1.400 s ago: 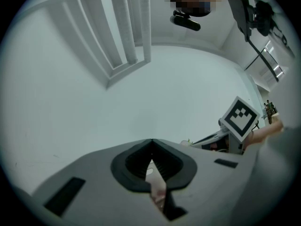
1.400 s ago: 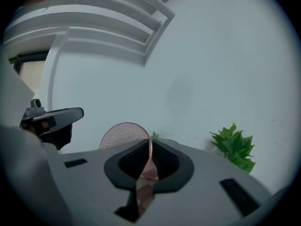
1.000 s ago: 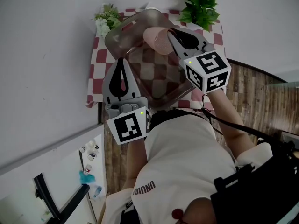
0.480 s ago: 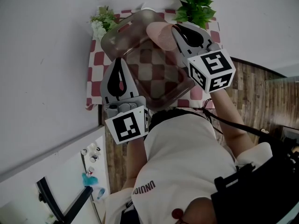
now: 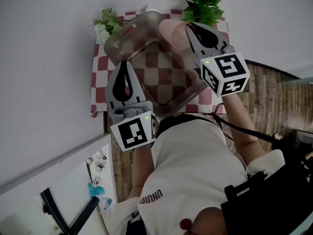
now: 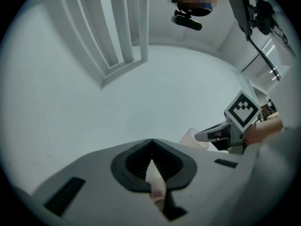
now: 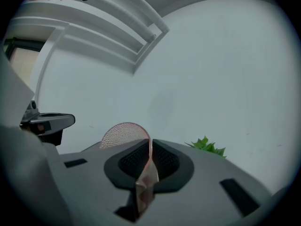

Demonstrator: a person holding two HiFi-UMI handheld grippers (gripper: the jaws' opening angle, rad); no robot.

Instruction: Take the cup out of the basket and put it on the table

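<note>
While clamped by the right gripper, tilted at the far right corner of the basket: pink cup.

Seen in the right gripper view: jaws pressed together on the thin wall of the dotted cup, with green plant behind. Cannot tell if touching the basket rim or just above it. Left gripper: closed on the near left rim of the translucent brown basket, a thin edge pinched between the pads. Under the basket, red-and-white checkered table; white flowers at its far left corner, the green plant at its far right.
</note>
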